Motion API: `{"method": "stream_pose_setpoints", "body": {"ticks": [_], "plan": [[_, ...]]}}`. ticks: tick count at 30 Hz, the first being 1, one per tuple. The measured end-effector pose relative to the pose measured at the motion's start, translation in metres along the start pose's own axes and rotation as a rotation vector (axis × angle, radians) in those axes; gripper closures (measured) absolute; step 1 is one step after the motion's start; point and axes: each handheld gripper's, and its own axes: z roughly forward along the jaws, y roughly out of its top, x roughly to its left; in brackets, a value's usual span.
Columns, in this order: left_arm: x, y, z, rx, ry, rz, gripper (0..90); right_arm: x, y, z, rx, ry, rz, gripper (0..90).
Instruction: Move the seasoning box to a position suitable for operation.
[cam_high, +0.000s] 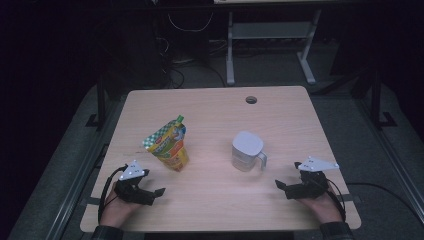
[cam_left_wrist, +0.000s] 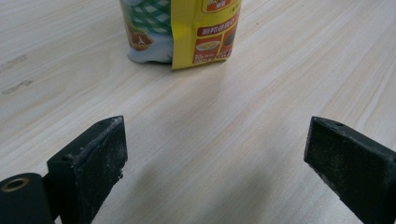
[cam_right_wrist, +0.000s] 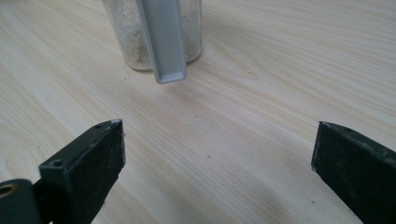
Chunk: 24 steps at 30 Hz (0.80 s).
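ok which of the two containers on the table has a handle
The clear canister with the white lid, in front of the right hand-held gripper: its grey handle faces that gripper. The yellow-green pouch has none.

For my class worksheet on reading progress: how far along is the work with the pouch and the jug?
Nothing looks done: the pouch stands upright and the lidded jug sits apart from it. Nothing is in hand; the left claw and right claw rest open on the table. Every grasp and move is left.

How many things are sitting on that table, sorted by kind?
Yellow and green refill pouch: 1
Clear jug with a grey lid and handle: 1
Hand-held gripper: 2, the left gripper and the right gripper, both open and holding nothing
Total: 4
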Motion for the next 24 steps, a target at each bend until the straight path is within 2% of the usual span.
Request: {"method": "stream_pose_setpoints", "body": {"ticks": [2, 8, 13, 15, 19, 24], "plan": [[-0.001, 0.000, -0.001, -0.012, 0.001, -0.012, 5.6, 0.000, 0.000, -0.001, -0.006, 0.004, 0.000, 3.5], [0.000, 0.001, -0.002, -0.014, 0.004, -0.001, 5.6, 0.001, 0.001, -0.003, -0.011, 0.013, -0.006, 3.8], [0.000, 0.000, -0.002, -0.023, 0.002, -0.013, 5.6, 0.002, 0.003, -0.002, -0.004, 0.029, -0.014, 4.7], [0.001, 0.000, -0.002, -0.021, 0.000, -0.017, 5.6, 0.003, 0.004, -0.003, 0.010, 0.048, -0.010, 5.4], [0.000, 0.000, -0.002, -0.026, -0.004, -0.019, 5.6, 0.006, 0.012, -0.001, 0.011, 0.080, -0.041, 6.2], [0.000, 0.001, -0.002, -0.019, -0.008, -0.006, 5.6, 0.006, 0.017, 0.001, 0.012, 0.097, -0.039, 7.1]]}}
